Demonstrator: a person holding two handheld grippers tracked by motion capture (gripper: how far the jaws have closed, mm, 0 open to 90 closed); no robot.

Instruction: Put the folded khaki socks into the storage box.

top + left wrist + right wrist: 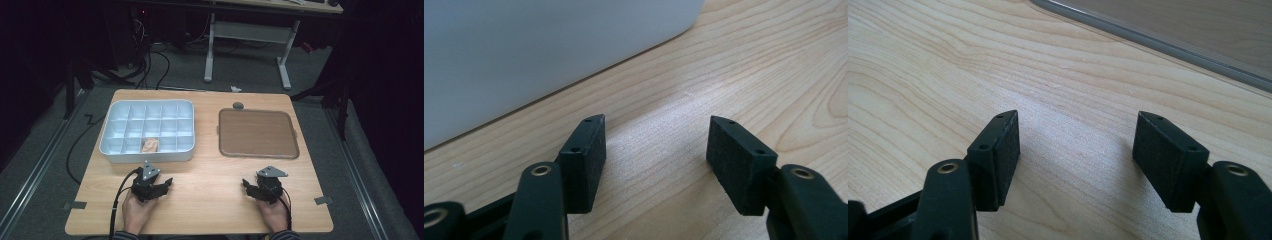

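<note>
Both grippers — left gripper (161, 184), right gripper (250, 186) — rest spread and empty on the table (210, 195)

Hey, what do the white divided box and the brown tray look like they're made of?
White divided box: likely smooth moulded plastic, given its thin, uniform walls and rounded corners. Brown tray: matte, possibly cork- or wood-lined, with a thin greyish rim that could be plastic or metal.

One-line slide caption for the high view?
Both grippers, left and right, rest open on the wooden table before a compartment box and brown tray.
</note>
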